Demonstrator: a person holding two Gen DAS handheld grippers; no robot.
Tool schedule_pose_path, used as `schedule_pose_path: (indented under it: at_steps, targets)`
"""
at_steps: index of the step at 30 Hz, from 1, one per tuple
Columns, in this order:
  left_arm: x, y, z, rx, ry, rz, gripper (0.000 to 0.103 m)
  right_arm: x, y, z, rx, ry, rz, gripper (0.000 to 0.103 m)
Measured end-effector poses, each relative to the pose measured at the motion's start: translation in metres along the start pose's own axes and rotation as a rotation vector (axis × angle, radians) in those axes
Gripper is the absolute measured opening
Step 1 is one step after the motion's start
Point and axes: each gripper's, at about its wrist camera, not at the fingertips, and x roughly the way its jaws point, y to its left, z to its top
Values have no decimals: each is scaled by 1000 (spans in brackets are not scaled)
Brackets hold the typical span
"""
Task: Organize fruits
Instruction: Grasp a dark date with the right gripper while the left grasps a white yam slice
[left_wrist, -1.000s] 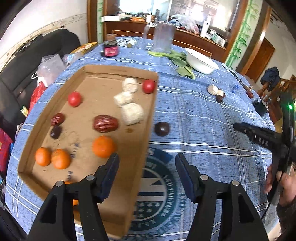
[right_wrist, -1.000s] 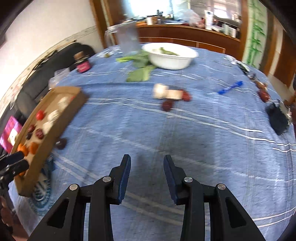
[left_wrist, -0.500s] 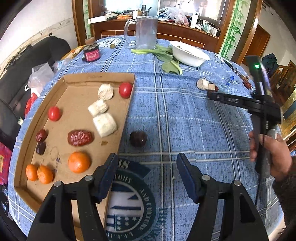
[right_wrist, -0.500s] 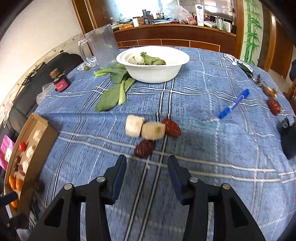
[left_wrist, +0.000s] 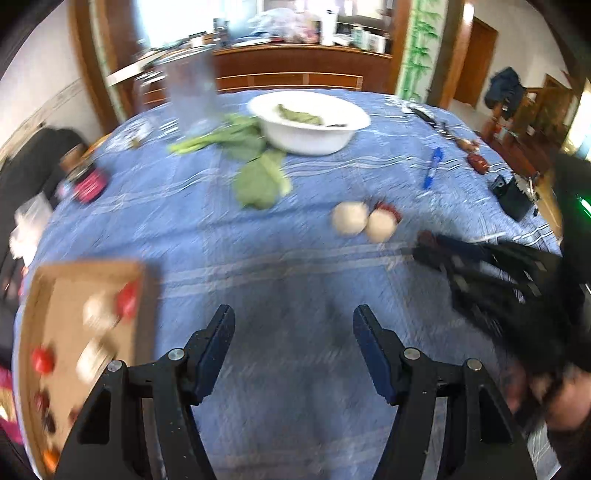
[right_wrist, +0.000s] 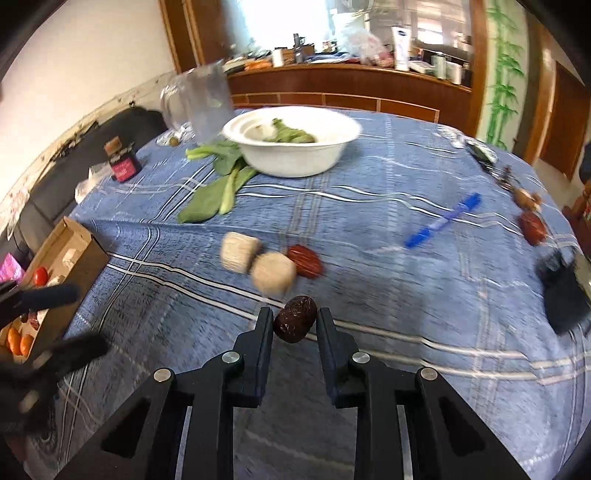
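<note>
Shallow brown cardboard tray (right_wrist: 79, 243) part-filled; right gripper (right_wrist: 294, 325) jaws just clamped on wrinkled dark-red date (right_wrist: 295, 323), left gripper (left_wrist: 293, 341) jaws apart and empty, two pale blocks (right_wrist: 258, 264) plus red dates still on blue-checked surface (right_wrist: 369, 229).

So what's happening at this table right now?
A person is sorting fruit into a cardboard tray. The right hand-held gripper has just closed on a dark dried date beside two pale chunks on the blue tablecloth. The left hand-held gripper is open and empty over the cloth.
</note>
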Motion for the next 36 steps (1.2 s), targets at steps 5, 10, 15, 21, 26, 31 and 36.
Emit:
schedule_pose_path:
  at_steps: [5, 10, 15, 21, 26, 31, 36]
  targets:
    - [32, -22, 30, 61, -3, -62, 65, -14, -25, -13, 60, 6, 5, 25]
    - [47, -23, 48, -6, -4, -124, 65, -13, -36, -20, 83, 15, 3, 26]
    - [65, -16, 56, -80, 26, -132, 65, -8, -38, -22, 95, 18, 17, 26]
    - [75, -1, 56, -156, 12, -152, 49, -7, -36, -21, 98, 21, 33, 26]
    - [67, -17, 55, -91, 11, -191, 21, -8, -36, -22, 101, 24, 29, 26]
    - [67, -23, 51, -39, 2, -140, 26, -9, -34, -23, 91, 31, 23, 26]
    - [78, -21, 55, -41, 27, -57, 43, -9, -34, -23, 88, 35, 23, 26]
